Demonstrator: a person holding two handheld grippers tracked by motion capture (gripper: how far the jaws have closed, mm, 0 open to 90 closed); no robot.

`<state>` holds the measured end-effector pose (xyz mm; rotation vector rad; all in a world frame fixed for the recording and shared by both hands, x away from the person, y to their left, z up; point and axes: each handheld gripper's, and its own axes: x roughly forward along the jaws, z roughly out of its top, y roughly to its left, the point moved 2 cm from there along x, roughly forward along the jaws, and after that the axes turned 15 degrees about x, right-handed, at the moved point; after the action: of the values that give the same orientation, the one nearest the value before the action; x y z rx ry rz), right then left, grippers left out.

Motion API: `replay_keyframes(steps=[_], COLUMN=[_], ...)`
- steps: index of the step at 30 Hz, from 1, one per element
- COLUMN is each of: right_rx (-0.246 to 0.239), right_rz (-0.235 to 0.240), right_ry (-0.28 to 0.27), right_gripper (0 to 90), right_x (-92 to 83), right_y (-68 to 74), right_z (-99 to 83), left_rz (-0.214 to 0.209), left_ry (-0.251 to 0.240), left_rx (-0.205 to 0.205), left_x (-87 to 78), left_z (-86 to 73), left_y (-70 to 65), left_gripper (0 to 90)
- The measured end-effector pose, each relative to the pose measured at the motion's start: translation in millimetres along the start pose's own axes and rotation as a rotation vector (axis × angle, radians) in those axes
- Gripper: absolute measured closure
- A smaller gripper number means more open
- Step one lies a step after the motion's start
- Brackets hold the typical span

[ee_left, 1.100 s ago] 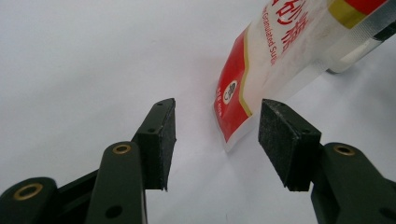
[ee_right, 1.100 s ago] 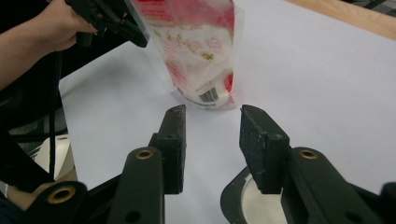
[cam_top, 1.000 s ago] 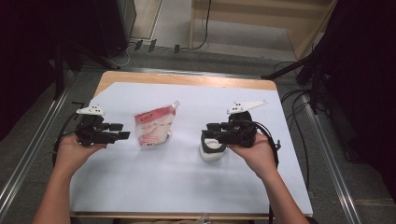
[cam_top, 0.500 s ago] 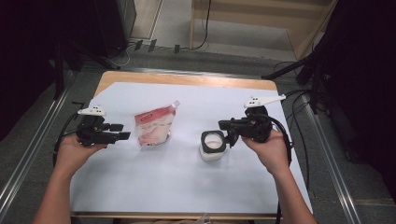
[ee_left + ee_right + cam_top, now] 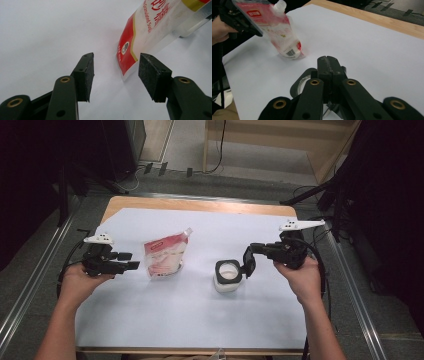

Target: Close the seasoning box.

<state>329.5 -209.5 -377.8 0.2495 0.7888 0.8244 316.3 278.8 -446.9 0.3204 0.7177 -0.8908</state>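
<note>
Centrally on the matte white desk (image 5: 190, 320) stands a squat white jar (image 5: 227, 276); the right gripper (image 5: 248, 262) pinches its round black lid. Beside the glossy red-and-white pouch (image 5: 164, 257), the left gripper (image 5: 134, 265) gapes, foam-padded.

White sheet (image 5: 200, 315) over wooden table (image 5: 200, 205) — cables (image 5: 125, 182) on floor beyond.

Grey floor (image 5: 45, 270) surrounds the white-covered wooden table (image 5: 200, 206).

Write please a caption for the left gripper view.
Open left gripper approaching the corner of a red-and-white sugar pouch.
</note>
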Motion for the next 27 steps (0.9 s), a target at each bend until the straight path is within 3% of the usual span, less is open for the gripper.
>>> replay_keyframes(steps=[10,27], right_rx=[0.064,0.049], right_rz=[-0.029,-0.021], right_ry=[0.023,0.062], right_gripper=[90.0,90.0], right_x=[8.2,23.5], right_y=[-22.1,-18.2], right_z=[-8.6,-14.7], left_rz=[0.007,0.017], left_ry=[-0.008,0.005], left_rx=[-0.002,0.01], left_x=[1.7,3.9], left_z=[0.1,0.8], left_y=[0.0,-1.3], left_gripper=[47.3,47.5])
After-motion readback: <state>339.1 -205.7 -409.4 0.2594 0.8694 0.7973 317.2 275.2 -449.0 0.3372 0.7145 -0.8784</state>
